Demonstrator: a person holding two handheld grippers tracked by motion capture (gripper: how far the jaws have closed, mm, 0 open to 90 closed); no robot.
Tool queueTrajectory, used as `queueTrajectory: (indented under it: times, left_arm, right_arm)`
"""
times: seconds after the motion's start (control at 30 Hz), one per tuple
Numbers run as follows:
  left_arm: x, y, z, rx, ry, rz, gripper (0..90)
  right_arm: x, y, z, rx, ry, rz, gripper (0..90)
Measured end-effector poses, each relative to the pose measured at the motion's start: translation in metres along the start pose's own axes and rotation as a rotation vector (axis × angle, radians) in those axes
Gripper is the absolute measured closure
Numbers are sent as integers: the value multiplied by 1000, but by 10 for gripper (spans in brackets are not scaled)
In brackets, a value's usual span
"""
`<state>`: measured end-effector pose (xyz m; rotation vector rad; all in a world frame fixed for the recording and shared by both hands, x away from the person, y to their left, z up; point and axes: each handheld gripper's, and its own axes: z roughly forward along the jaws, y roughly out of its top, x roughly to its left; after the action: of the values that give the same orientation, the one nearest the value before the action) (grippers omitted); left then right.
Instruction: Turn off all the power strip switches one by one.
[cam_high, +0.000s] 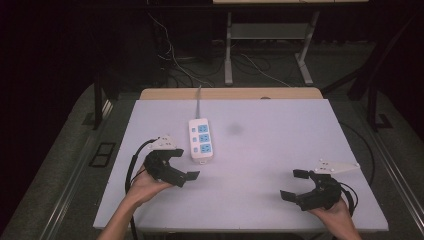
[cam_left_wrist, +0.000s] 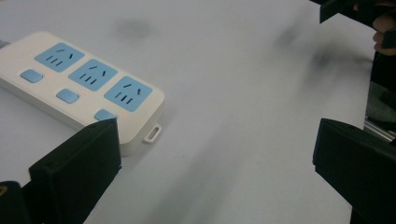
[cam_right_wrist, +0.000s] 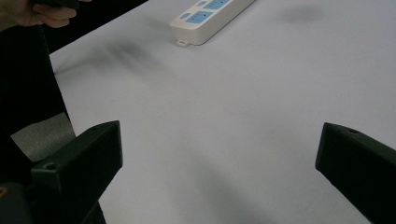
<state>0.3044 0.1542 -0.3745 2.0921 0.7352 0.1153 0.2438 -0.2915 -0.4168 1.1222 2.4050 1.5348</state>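
Left gripper (cam_high: 181, 163), jaws spread and empty, hovers just beside the power strip (cam_high: 201, 140) lying mid-desk (cam_high: 280, 150). Right gripper (cam_high: 295, 184), also spread, waits well apart. A clean grasp likely means straddling the strip's narrow sides squarely.

I log two matte black grippers, left gripper (cam_high: 181, 164) and right gripper (cam_high: 294, 184), each with blocky square-ended jaws. Both carry a pale grey three-cornered plate with small dots. Black cables trail from each. My forearms are bare, unsleeved.
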Motion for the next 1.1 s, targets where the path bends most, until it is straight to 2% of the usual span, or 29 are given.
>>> queueTrajectory:
  times: [0.67,1.1]
  left_arm:
    - [20,17,6,100,33,34,12]
    - [33,28,9,134,36,45,64]
  right_arm:
    - [0,0,-2,-13,-8,-2,4]
    - [0,0,-4,-18,-13,0,4]
